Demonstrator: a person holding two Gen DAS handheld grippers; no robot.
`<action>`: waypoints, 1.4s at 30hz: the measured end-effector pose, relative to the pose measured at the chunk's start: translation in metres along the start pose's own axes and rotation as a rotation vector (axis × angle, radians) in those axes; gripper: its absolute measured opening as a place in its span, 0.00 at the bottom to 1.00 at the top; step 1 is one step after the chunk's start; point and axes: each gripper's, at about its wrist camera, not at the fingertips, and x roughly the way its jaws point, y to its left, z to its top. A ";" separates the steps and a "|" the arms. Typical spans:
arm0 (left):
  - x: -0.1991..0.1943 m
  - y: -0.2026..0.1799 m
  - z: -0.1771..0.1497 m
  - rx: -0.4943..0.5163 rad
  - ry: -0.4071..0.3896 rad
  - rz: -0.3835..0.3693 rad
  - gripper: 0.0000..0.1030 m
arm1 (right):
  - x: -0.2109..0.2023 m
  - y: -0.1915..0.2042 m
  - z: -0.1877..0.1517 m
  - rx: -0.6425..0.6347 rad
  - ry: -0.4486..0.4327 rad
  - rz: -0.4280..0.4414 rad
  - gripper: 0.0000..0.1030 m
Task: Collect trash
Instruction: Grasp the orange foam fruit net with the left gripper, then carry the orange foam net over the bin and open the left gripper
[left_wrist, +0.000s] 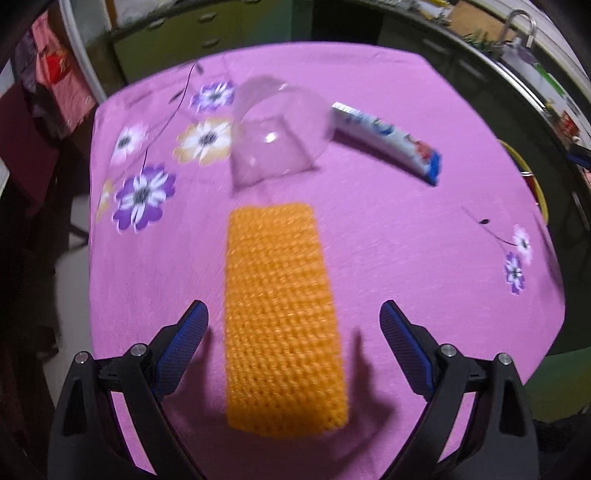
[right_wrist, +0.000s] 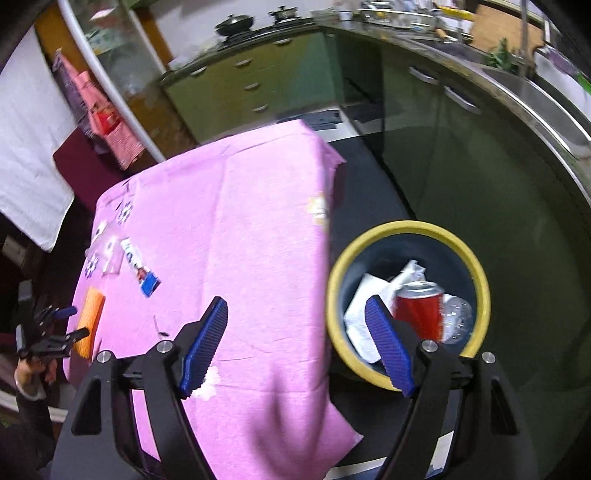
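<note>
An orange knitted mesh sleeve (left_wrist: 284, 321) lies lengthwise on the pink tablecloth (left_wrist: 406, 240). My left gripper (left_wrist: 294, 314) is open just above it, a finger on each side and a gap to both pads. Behind the sleeve a clear plastic cup (left_wrist: 277, 129) lies on its side, with a white and blue wrapper (left_wrist: 388, 142) to its right. My right gripper (right_wrist: 295, 306) is open and empty over the table's edge, beside a yellow-rimmed bin (right_wrist: 406, 226). The bin holds a red can (right_wrist: 419, 310), white paper and a clear bottle (right_wrist: 458, 317). The right wrist view also shows the left gripper (right_wrist: 75, 323), the sleeve (right_wrist: 90, 321) and the wrapper (right_wrist: 142, 271).
Green kitchen cabinets (right_wrist: 240, 85) and a counter with a sink (right_wrist: 535, 92) run behind and to the right of the table. The bin stands on dark floor between the table and the cabinets. Cloths hang at the far left (right_wrist: 33, 147).
</note>
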 end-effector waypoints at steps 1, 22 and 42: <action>0.002 0.001 0.000 -0.005 0.007 -0.001 0.87 | 0.003 0.004 0.000 -0.005 0.005 0.008 0.74; -0.027 -0.009 0.003 0.078 -0.031 -0.081 0.12 | 0.022 0.022 -0.003 -0.042 0.029 0.083 0.76; 0.016 -0.373 0.175 0.616 -0.045 -0.422 0.15 | -0.044 -0.098 -0.072 0.157 -0.064 -0.033 0.76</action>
